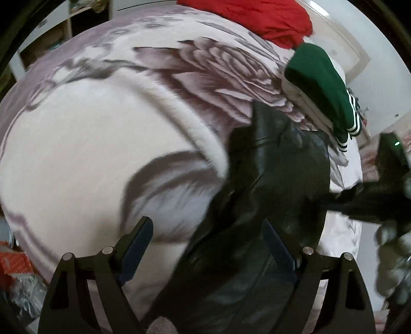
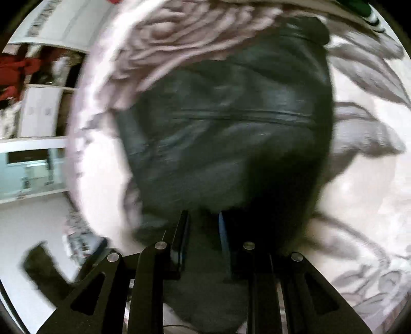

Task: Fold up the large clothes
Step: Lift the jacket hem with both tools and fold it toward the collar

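black garment (image 2: 226, 123) pinched in right gripper (image 2: 203, 231); left gripper (image 1: 208, 241) jaws wide, empty.

black jacket (image 2: 226, 133) motion-blurred; red garment (image 1: 257, 18) cut off

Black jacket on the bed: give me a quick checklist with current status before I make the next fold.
1. Right gripper holding the black jacket: ok; its fingers are narrowed on dark fabric.
2. Left gripper free to take a new hold: ok; its fingers are wide apart with nothing between them.
3. Jacket lying flat: not ok; it is bunched and creased on the floral blanket.
4. Folded green garment and red garment out of the way: ok; they sit at the far edge of the bed.
5. Sleeves' position: cannot tell; both views are blurred.
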A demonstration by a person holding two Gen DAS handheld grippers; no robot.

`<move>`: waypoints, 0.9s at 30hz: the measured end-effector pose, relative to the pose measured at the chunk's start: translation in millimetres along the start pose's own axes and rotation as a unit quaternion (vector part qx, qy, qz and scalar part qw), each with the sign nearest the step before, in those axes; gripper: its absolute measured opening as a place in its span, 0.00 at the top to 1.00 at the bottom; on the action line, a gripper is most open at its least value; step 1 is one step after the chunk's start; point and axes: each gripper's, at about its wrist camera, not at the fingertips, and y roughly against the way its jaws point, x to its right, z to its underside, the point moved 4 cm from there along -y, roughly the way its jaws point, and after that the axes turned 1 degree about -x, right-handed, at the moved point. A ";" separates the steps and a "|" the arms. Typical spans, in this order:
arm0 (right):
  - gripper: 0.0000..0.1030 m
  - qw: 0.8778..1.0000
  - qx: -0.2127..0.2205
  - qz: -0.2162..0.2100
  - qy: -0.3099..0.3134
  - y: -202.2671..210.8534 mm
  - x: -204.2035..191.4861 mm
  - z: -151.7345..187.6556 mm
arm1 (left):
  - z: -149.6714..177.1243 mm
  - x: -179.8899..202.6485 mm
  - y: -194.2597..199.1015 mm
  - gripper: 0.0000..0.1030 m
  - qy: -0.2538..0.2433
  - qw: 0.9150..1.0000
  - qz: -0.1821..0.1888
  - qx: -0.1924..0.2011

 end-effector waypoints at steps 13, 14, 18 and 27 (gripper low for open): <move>0.82 0.998 -0.033 0.056 0.000 -64.3 13.4 -21.9 | -23.7 -8.0 -86.3 0.00 -0.006 0.997 -0.044 -0.064; 0.79 0.998 -0.042 0.043 0.007 -60.5 7.7 -20.8 | -23.7 -8.7 -81.9 0.00 -0.004 0.997 -0.045 -0.062; 0.51 0.995 -0.028 -0.100 0.008 8.9 30.2 -17.8 | -18.6 -14.1 -43.2 0.00 0.013 0.998 -0.055 -0.032; 0.23 0.974 -0.022 -0.222 -0.028 -41.9 114.3 -114.5 | 26.5 -5.6 -7.3 0.00 0.077 0.994 -0.074 -0.008</move>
